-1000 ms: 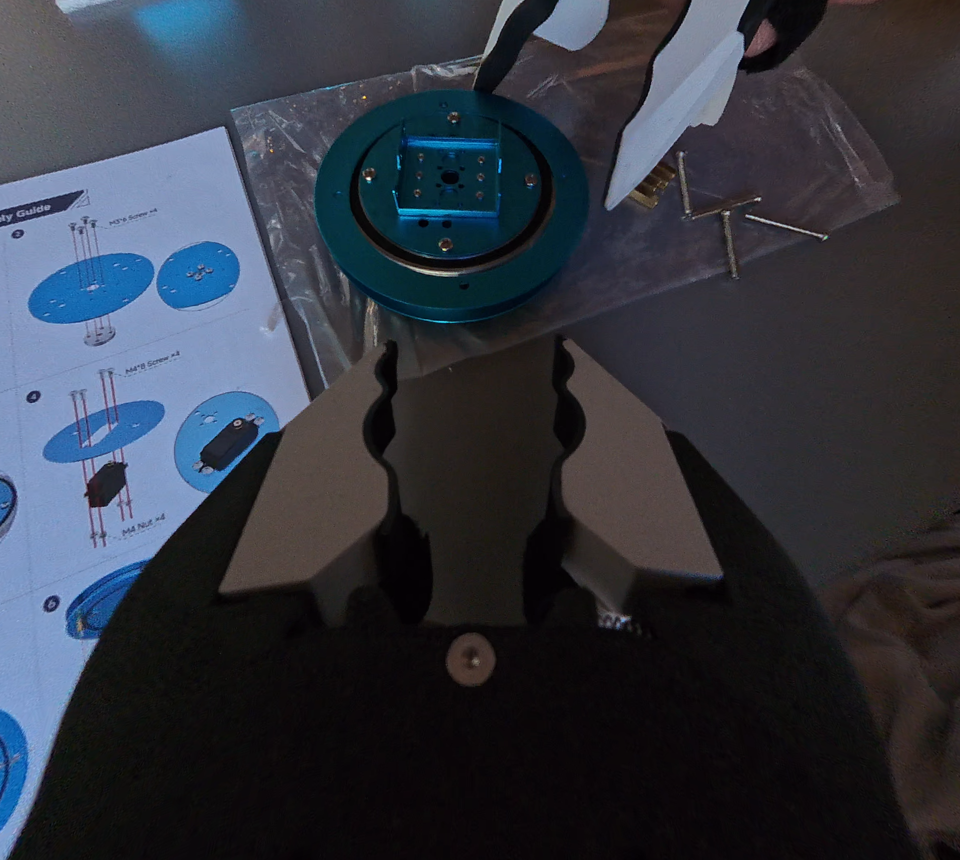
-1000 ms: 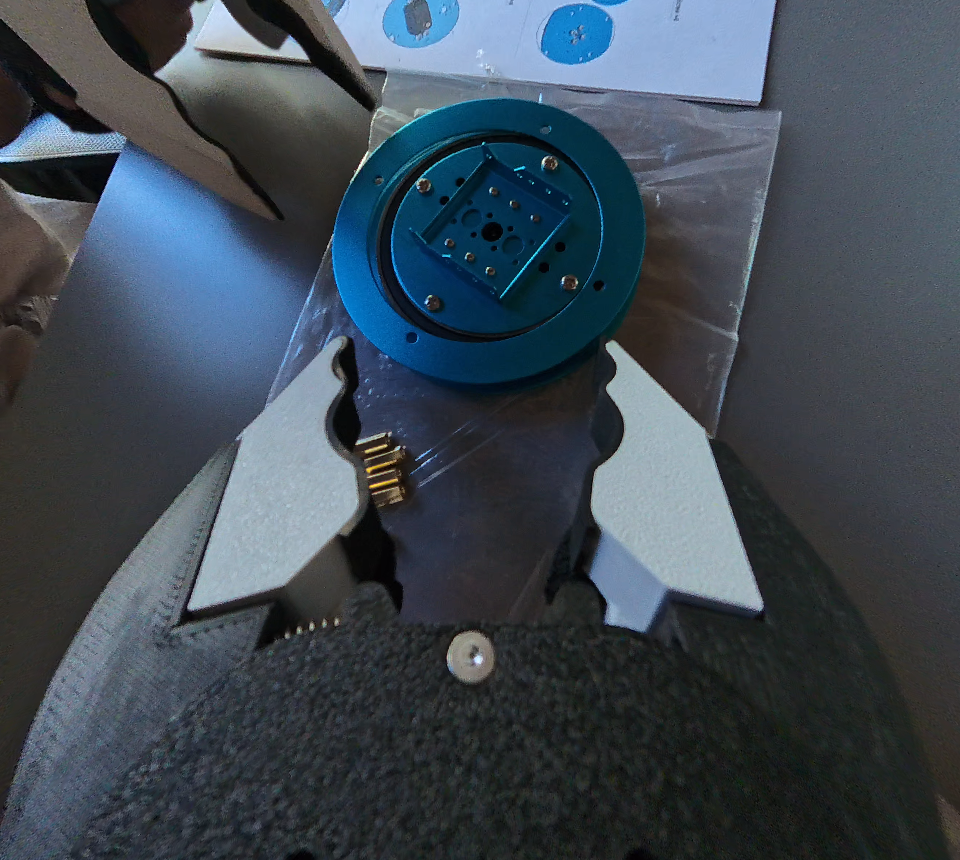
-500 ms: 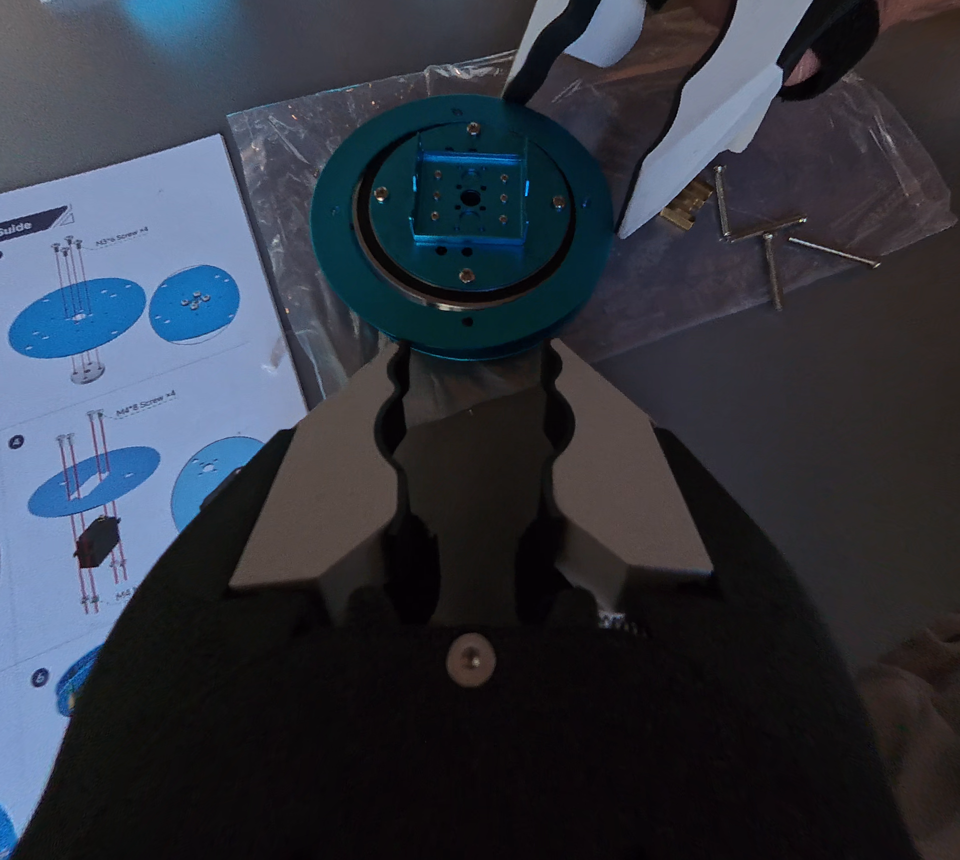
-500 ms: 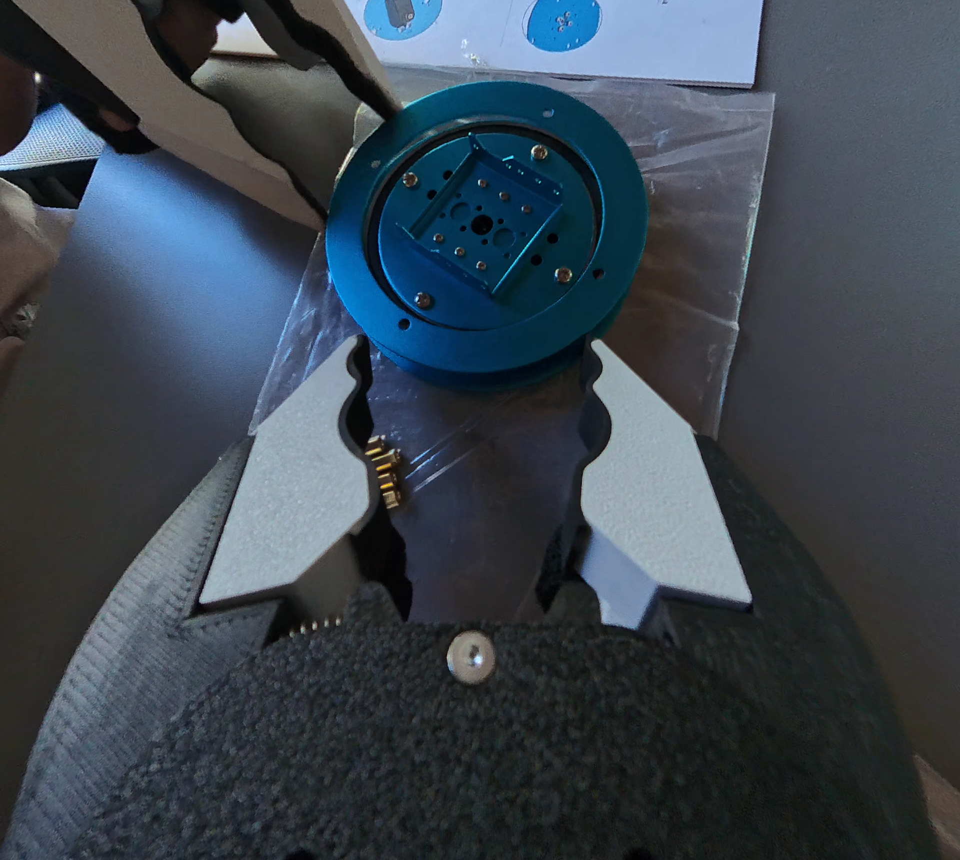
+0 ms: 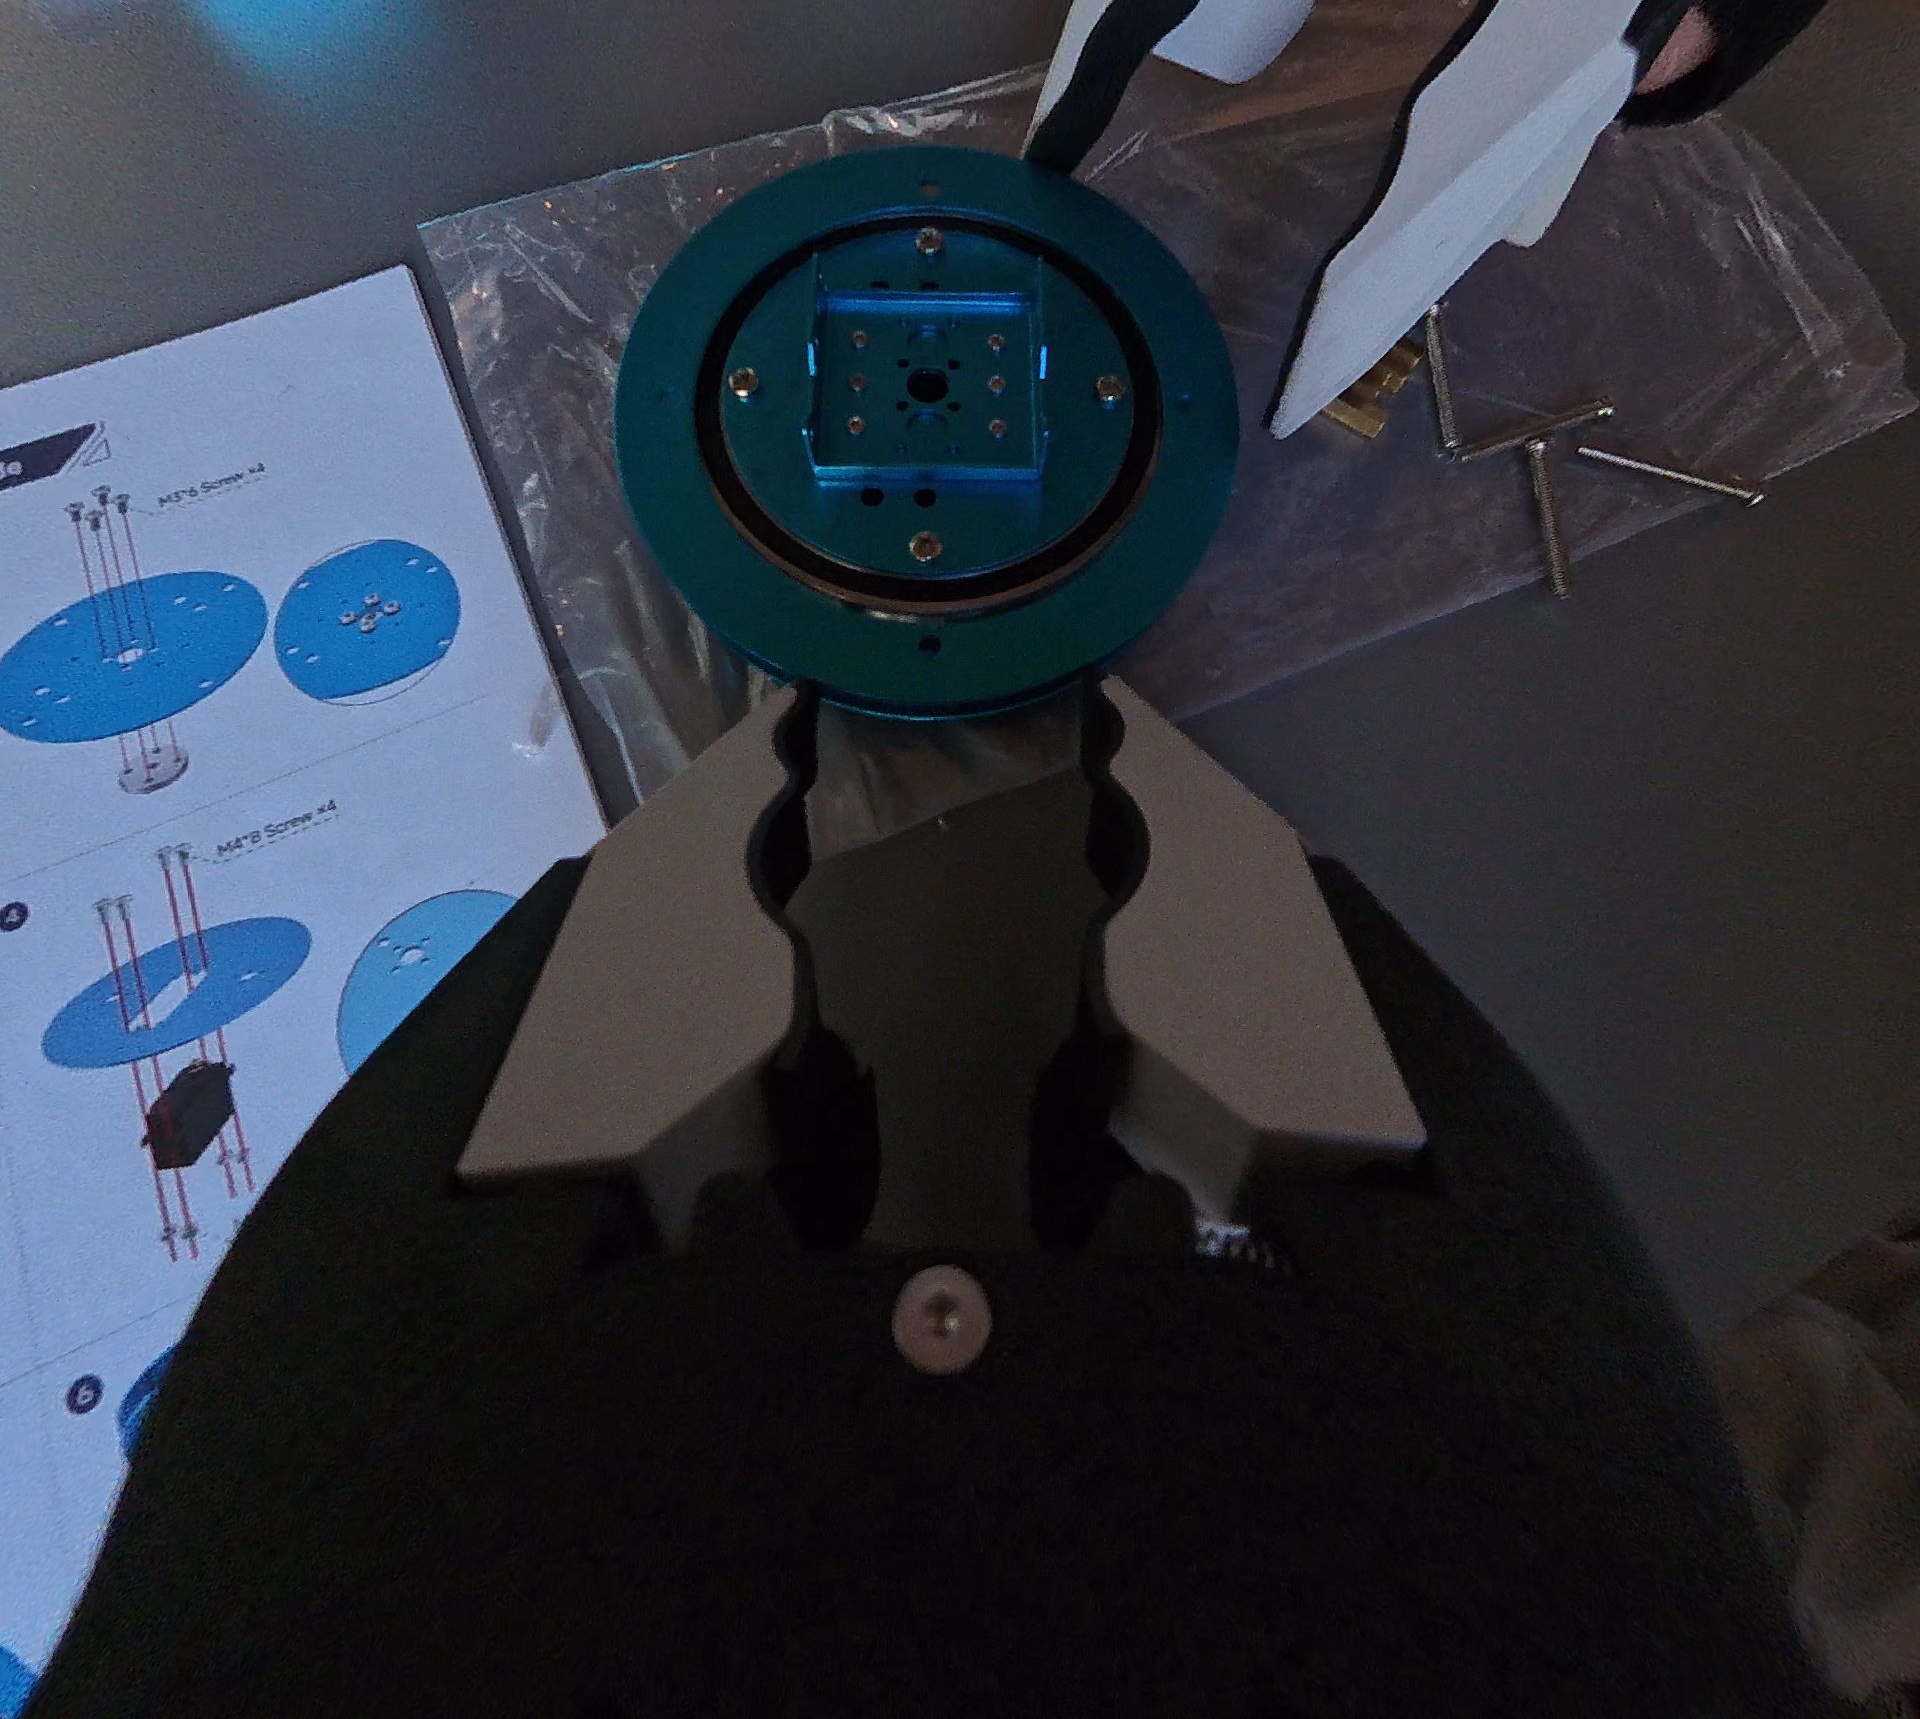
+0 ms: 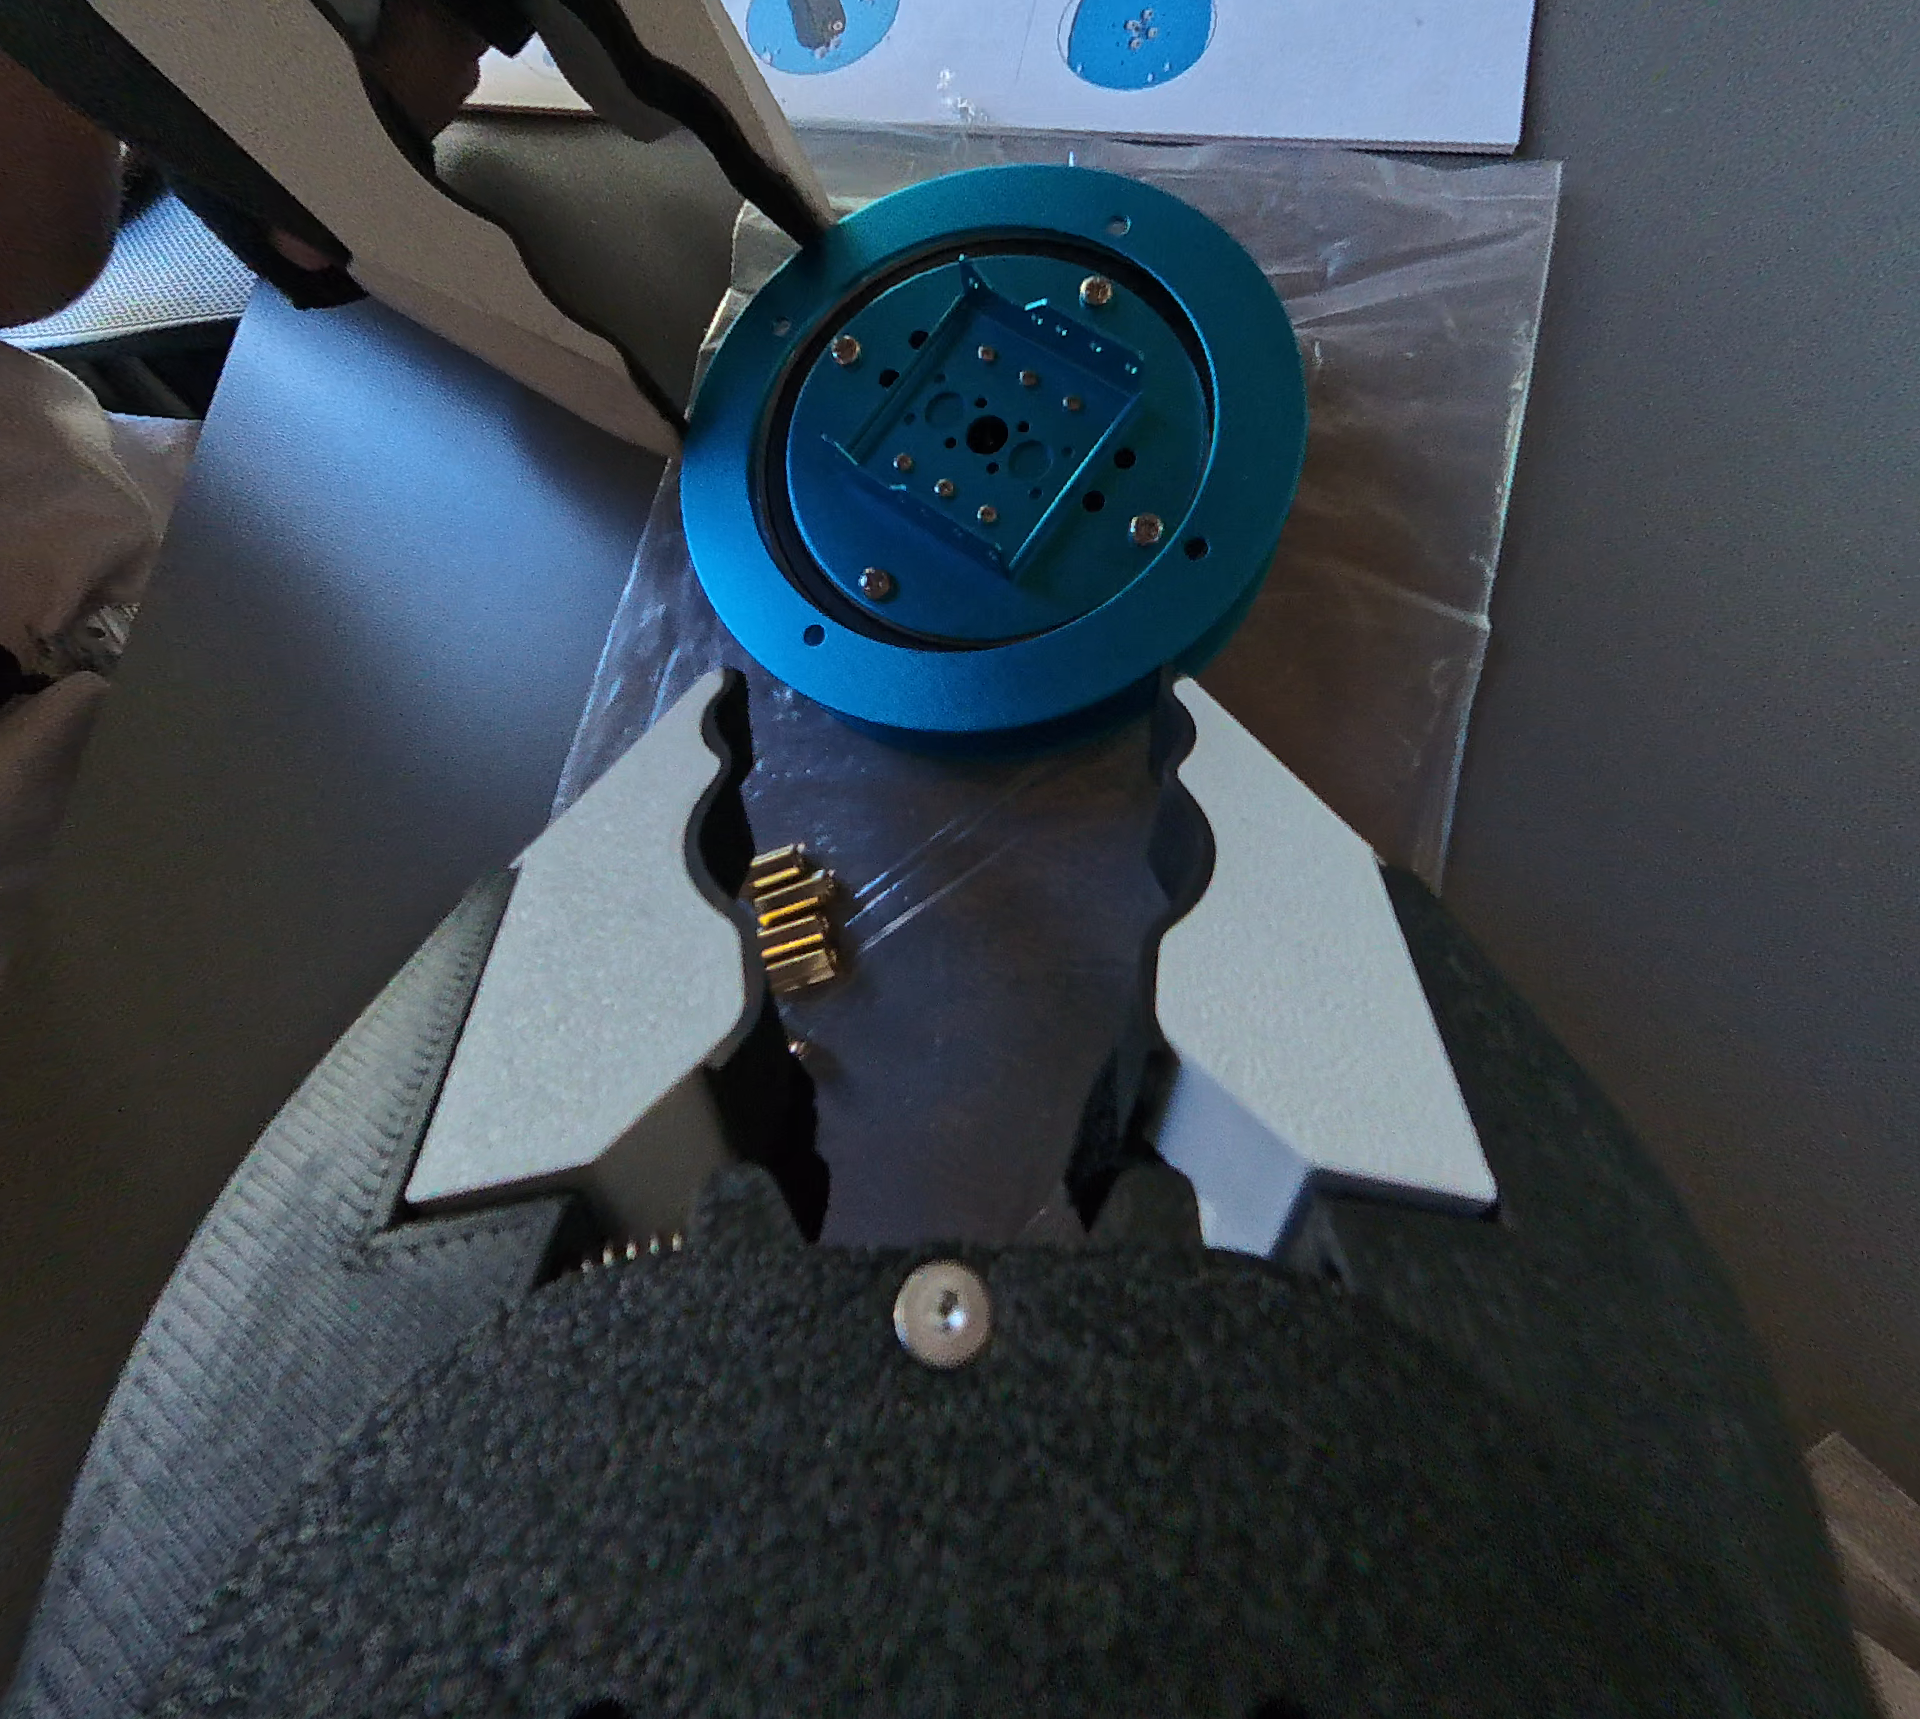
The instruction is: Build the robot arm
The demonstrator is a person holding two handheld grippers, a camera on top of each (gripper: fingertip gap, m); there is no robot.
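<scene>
Blue disc point(image 5: 925, 422) seated on clear plastic bag point(image 5: 1351, 526), instruction sheet point(image 5: 208, 734) beside.

Left gripper point(image 5: 940, 703) spread, empty, tips at near rim.

Right gripper point(image 6: 951, 682) spread, empty, tips at opposite rim; brass spacers point(image 6: 795, 931) between fingers.

Risk judged: disc sliding on slick bag; spacers, screws point(image 5: 1538, 464) scattered if bag dragged.

Dim, bluish left wrist view, brighter cool daylight in right wrist view, glare on the crinkled clear plastic bag point(image 6: 1382, 381), soft sheen on the round teal metal disc point(image 5: 925, 433), wide-angle bending at edges, near black gripper bodies soft, centre sharp.
</scene>
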